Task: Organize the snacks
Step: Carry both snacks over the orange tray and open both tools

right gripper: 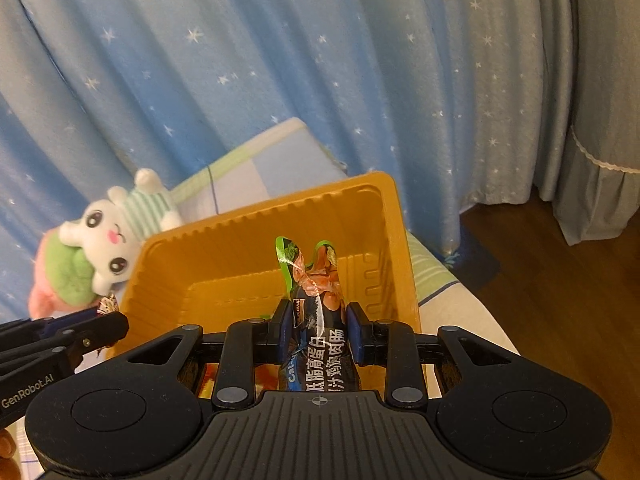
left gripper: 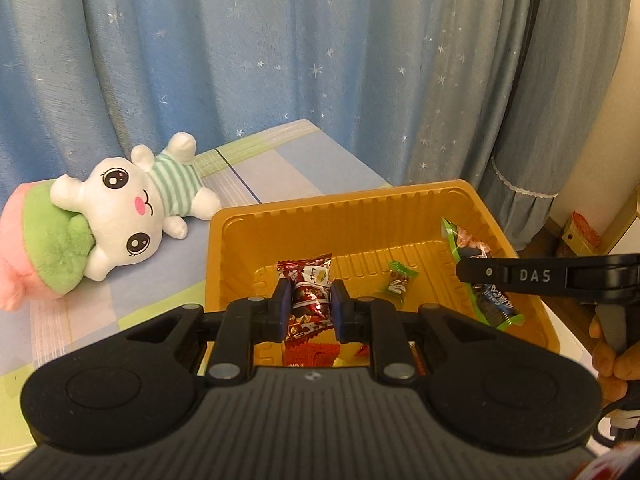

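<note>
A golden plastic tray (left gripper: 360, 216) stands on the table. My left gripper (left gripper: 308, 300) is shut on a red candy packet (left gripper: 306, 288) and holds it over the tray's near side. A small green-ended candy (left gripper: 398, 280) lies on the tray floor. My right gripper (right gripper: 318, 320) is shut on a dark sausage packet with green edges (right gripper: 316, 300), over the tray (right gripper: 260, 240). In the left wrist view the right gripper (left gripper: 464, 270) reaches in from the right with that packet (left gripper: 492, 304).
A white plush toy with a green and pink cushion (left gripper: 120, 204) lies left of the tray on the checked tablecloth (left gripper: 280, 160). Blue starred curtains (left gripper: 280, 40) hang behind. The table's right edge drops to a wooden floor (right gripper: 560, 280).
</note>
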`<state>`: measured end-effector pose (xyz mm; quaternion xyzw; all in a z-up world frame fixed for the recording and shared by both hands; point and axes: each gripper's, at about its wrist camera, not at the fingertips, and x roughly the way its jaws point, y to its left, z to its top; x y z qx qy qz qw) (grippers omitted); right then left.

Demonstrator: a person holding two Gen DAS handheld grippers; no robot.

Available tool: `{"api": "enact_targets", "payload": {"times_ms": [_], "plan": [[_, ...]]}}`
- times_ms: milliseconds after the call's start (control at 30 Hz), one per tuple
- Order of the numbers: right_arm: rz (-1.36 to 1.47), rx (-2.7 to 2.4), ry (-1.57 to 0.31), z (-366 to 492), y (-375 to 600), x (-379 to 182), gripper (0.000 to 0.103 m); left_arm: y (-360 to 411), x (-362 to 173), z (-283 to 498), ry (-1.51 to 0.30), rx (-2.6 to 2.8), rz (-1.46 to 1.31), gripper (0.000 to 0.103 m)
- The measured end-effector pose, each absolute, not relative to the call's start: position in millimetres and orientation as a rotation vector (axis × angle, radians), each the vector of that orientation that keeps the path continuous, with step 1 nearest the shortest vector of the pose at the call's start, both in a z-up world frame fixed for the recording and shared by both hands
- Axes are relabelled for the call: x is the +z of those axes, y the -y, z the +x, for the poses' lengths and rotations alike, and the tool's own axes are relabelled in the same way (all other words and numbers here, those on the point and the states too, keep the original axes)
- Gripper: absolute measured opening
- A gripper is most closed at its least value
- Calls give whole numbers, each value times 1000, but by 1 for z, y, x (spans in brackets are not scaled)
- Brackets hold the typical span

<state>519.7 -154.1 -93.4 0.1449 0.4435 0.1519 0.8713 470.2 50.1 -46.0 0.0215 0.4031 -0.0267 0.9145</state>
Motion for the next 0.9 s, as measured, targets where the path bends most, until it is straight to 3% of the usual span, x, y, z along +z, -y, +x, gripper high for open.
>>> {"api": "enact_targets", "payload": {"times_ms": [900], "plan": [[221,391,-915,540,150,-98,29,-42,-75,498,-887,-70,44,19]]}}
